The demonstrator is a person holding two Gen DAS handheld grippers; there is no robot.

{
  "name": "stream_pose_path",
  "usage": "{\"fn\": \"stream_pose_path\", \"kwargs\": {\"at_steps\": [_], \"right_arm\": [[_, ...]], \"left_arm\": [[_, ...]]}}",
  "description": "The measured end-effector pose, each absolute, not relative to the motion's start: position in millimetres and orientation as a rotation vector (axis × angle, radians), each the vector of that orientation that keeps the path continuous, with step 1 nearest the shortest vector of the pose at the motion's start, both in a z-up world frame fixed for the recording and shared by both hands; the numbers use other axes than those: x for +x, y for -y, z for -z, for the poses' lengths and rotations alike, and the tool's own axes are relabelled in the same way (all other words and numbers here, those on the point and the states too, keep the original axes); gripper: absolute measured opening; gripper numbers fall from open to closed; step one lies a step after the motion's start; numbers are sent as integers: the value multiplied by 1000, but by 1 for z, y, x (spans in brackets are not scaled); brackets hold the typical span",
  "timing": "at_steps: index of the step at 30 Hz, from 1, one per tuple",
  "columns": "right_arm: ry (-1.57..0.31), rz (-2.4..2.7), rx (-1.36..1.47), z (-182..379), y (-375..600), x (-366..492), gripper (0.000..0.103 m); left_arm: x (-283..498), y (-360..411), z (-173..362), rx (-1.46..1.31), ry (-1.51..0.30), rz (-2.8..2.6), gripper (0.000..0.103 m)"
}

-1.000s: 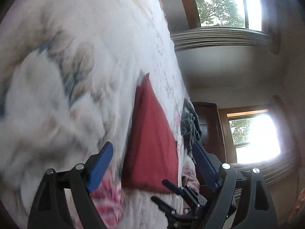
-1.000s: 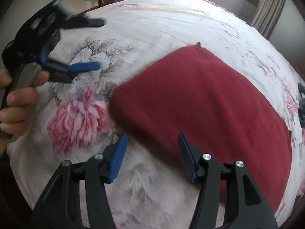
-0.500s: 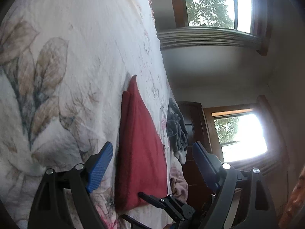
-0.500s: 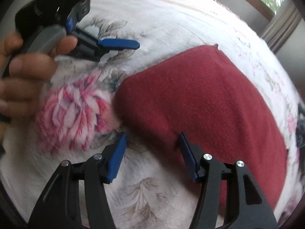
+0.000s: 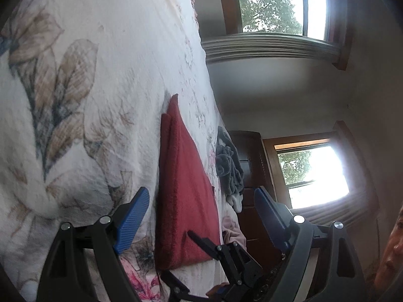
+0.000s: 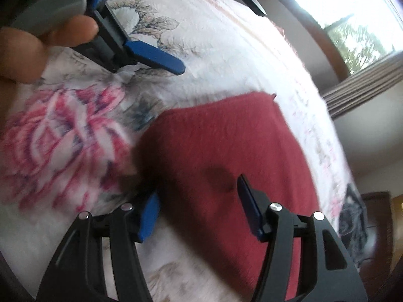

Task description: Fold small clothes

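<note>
Closer now than a second ago, the right gripper (image 6: pixel 196 209) has dropped low over the near corner of the red cloth (image 6: pixel 226 156), its blue fingers spread wide with one pad off the cloth's left edge and the other over the fabric; nothing is pinched between them. Over to the left, the left gripper (image 5: pixel 201 216) has swung round so it looks along the bed, and its fingers are also wide apart and empty, hovering near the cloth's end. That cloth lies flat on the floral bedspread (image 5: pixel 100 100), already doubled over once by the look of its layered edge, with a grey garment (image 5: pixel 229 166) bunched well beyond it at the far side of the bed. To my eye the step in hand is reaching for a corner to make another fold. Next, the right fingers need to settle onto the edge and close through both layers, not just the top one.
</note>
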State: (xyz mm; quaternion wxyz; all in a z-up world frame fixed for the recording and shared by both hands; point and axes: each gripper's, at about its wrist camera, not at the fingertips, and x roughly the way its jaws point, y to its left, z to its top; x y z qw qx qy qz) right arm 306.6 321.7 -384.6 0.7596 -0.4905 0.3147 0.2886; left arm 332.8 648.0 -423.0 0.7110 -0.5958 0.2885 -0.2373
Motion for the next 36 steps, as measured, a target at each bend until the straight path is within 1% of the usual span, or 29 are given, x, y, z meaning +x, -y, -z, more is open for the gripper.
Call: {"fn": "stream_pose_path", "kwargs": {"at_steps": [3,4,5,7,10,13,14,19,22,25,33,35,36], "right_arm": [[-635,-596,-1111,388,-326,307,54],[-621,-593,-1126,390,-328,308,48],[-615,-593,-1134,391,-328,308,44],[-623,-592,-1126,391,-328,311,30],[-644,-602,-1060,381,-322,317,19],[-665,-616,-972,364,-313,326,13],[-677,-609,-940,357,-310,329,12],[-695,-614,-783,322,-292,348,10],[-708,-618,-752,315,-288,357,10],[-723,-626,-724,311,-286,360,10],[-729,-632,-674,304,-280,371,10],[-728,-633,-663,304,-278,371,10],[-730,-634,-653,303,-278,372,10]], "left_arm": [[335,-648,427,-1329,-635,532,85],[335,-648,427,-1335,-632,534,85],[336,-649,429,-1341,-631,536,85],[336,-651,431,-1359,-624,542,85],[336,-653,433,-1384,-619,548,85],[338,-654,434,-1409,-633,547,86],[341,-653,433,-1417,-653,543,88],[368,-651,424,-1429,-785,512,91],[413,-639,416,-1343,-983,504,92],[454,-626,417,-1268,-1145,498,92],[522,-579,425,-1144,-1352,523,91],[535,-573,426,-1125,-1378,513,88],[539,-569,425,-1124,-1381,503,84]]}}
